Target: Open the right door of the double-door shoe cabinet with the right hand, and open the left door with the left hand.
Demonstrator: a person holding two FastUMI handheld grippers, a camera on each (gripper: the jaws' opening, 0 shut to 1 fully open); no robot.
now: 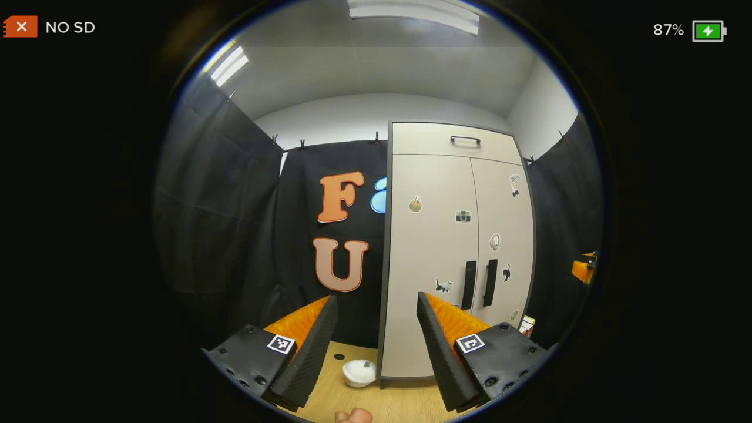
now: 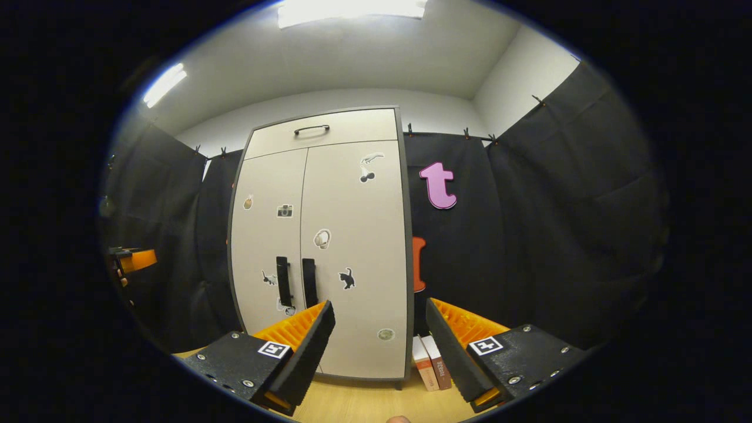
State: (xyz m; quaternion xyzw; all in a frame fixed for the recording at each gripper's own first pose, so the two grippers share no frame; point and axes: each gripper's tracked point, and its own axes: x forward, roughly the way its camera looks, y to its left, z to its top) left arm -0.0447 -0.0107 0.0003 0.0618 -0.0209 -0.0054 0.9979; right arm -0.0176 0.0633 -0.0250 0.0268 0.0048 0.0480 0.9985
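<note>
The beige shoe cabinet [image 1: 435, 247] [image 2: 320, 235] stands on the wooden floor with both doors closed. Two black vertical handles meet at the centre seam: the left door handle [image 1: 469, 285] [image 2: 284, 280] and the right door handle [image 1: 490, 282] [image 2: 309, 282]. Small stickers dot both doors. A drawer with a black handle [image 1: 465, 140] [image 2: 311, 128] tops the cabinet. My left gripper [image 1: 377, 302] is open, some way back from the cabinet and left of the handles. My right gripper [image 2: 380, 308] is also open, set back, right of the handles. Neither touches the cabinet.
A white bowl-like object [image 1: 359, 373] lies on the floor by the cabinet's left front corner. Two books [image 2: 432, 361] lean against its right side. Black cloth walls close in on both sides. The other gripper's orange part shows far off [image 1: 584, 269] [image 2: 136, 259].
</note>
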